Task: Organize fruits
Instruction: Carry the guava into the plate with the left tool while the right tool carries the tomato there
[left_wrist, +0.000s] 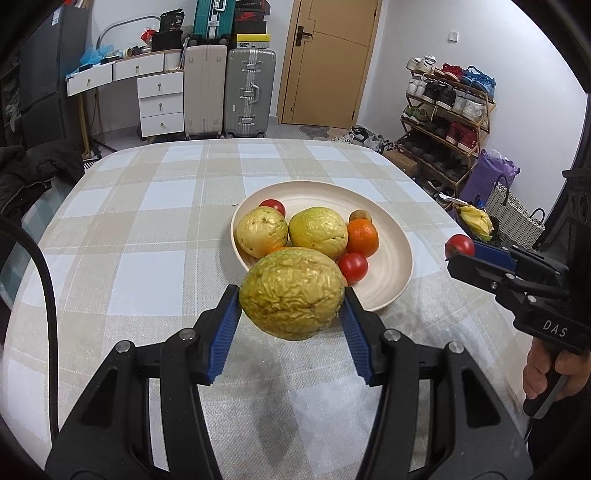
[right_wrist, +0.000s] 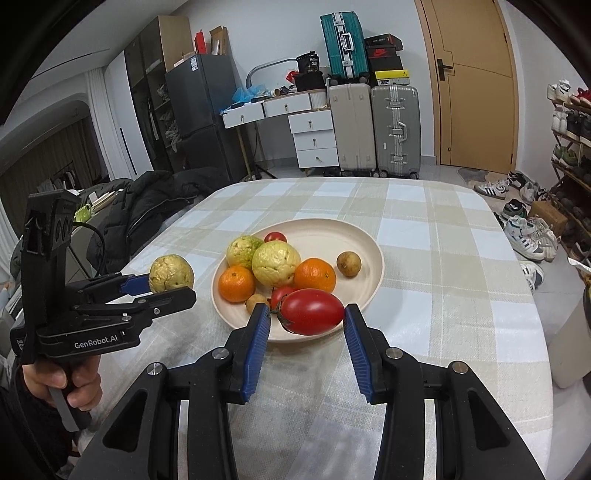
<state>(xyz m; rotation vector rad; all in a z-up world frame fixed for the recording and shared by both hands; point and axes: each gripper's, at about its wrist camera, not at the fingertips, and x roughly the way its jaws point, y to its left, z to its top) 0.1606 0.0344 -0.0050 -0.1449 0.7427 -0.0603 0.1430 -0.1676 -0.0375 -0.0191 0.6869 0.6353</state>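
Firmly, the left gripper (left_wrist: 291, 306) clamps a wrinkled guava (left_wrist: 291, 293) just above the table (left_wrist: 147, 229), at the near rim of the cream plate (left_wrist: 391, 273). Beside it, the right gripper (right_wrist: 306, 317) pinches an oblong tomato (right_wrist: 312, 312) over that rim. Guavas, oranges (right_wrist: 315, 275) and small tomatoes fill the plate.
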